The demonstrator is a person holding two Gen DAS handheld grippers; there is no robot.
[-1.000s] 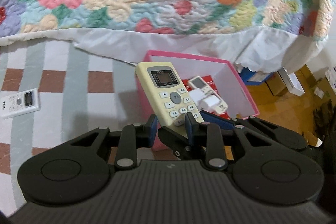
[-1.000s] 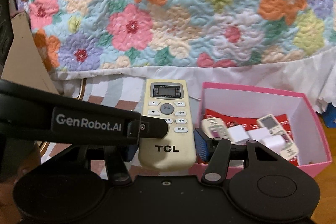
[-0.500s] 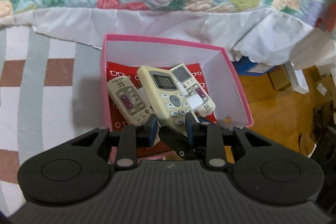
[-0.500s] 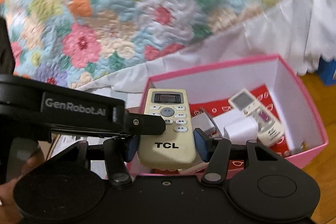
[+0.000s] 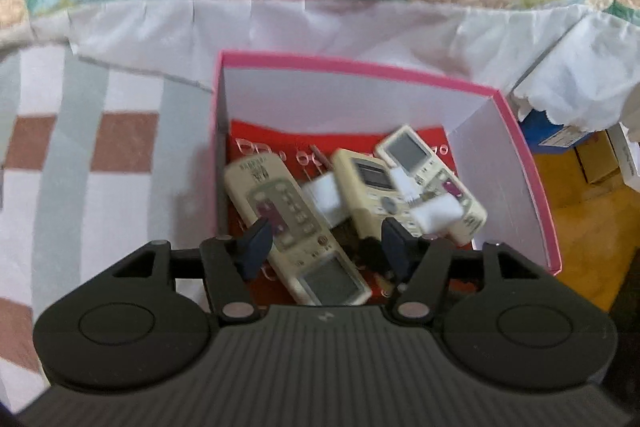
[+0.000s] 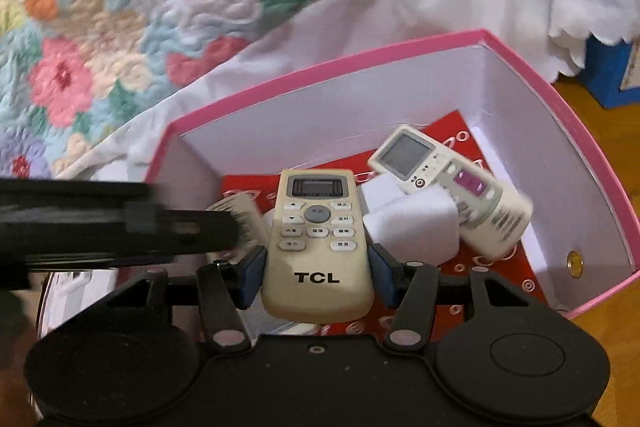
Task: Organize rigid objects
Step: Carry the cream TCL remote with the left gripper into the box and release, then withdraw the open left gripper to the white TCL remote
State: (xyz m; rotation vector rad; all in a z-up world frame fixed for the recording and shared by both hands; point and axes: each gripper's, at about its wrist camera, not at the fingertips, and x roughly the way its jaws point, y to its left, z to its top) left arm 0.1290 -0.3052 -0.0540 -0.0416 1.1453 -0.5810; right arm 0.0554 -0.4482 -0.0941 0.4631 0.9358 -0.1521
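Our right gripper [image 6: 318, 269] has its fingers closed on the cream TCL remote [image 6: 317, 239], holding it over the pink box [image 6: 592, 155]. Our left gripper [image 5: 325, 245] hangs with fingers spread apart, holding nothing, above the box's near end; a second remote [image 5: 294, 227] lies between and beyond them.

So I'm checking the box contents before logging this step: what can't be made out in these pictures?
- Left wrist view: motion blur smears the button labels on the long remote in the pink box.
- Left wrist view: the left gripper body hides the box's near end.
- Right wrist view: the TCL remote in the right gripper and a blurred black bar cover the box floor and most of a remote behind.
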